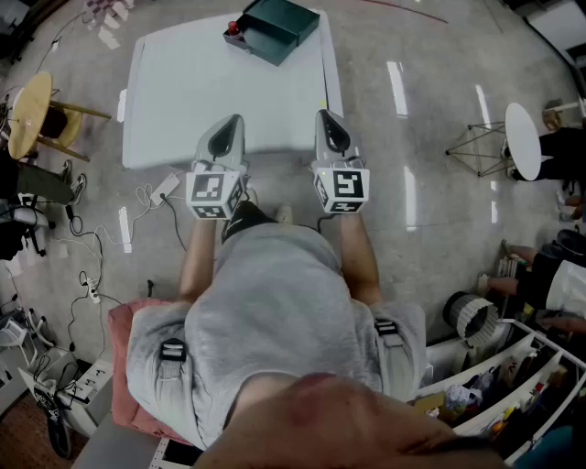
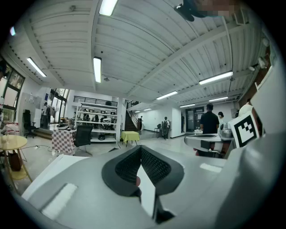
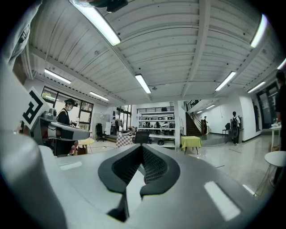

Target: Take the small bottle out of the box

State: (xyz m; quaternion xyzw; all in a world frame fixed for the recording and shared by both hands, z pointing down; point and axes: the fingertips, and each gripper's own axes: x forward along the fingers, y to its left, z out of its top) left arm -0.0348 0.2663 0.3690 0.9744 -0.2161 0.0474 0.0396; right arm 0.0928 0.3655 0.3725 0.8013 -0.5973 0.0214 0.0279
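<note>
Head view, looking steeply down over the person's grey-shirted shoulders, showed a white table (image 1: 183, 101) ahead. Nearest the person, the left gripper (image 1: 231, 124) and then the right gripper (image 1: 326, 117) hovered over the table's near edge, each with its marker cube behind it. Each gripper's own view showed its ribbed black pads pressed together with nothing between them: the left gripper (image 2: 141, 149) and the right gripper (image 3: 142, 150) were both closed and empty, pointing out across the room. At the table's far end sat a dark green box (image 1: 279, 27), and at its left corner was a small red-topped item (image 1: 236, 29), probably the small bottle; whether it stood inside the box or against it could not be told. It was well apart from both grippers. To do the reach well, one gripper would likely need to travel forward, open its jaws before arriving, come down over the bottle, close on the body below the cap, and lift straight up while the box stays put. Counted: two grippers, one table, one box, one bottle.
</note>
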